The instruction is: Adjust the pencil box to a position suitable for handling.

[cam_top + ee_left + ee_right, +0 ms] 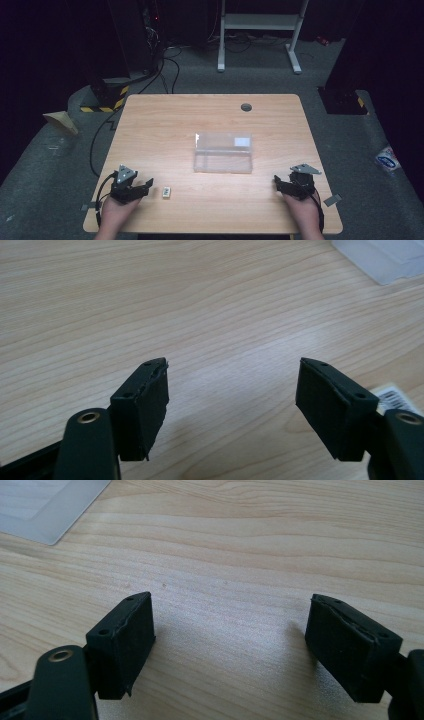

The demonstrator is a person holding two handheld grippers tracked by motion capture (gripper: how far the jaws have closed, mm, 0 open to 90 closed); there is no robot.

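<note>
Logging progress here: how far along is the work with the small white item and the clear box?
Barely begun. Done: nothing visibly. The small white item lies on the table, outside the clear box. In hand: the left tool sits open beside the item, gripping nothing. Left: grasping it; the right tool rests open, empty.

Your wooden table (pixel 210 112) has a round grey cable port (pixel 246 107) set near its far edge, right of the middle. Past that edge you see a white metal stand (pixel 260 22) on the grey carpet. Off the far left corner sits a yellow-and-black striped base (pixel 107 99), with a black cable (pixel 94 145) running along the left edge. A tan wedge (pixel 61 121) lies further left. A blue-and-white packet (pixel 387 160) lies well off the right edge.
</note>
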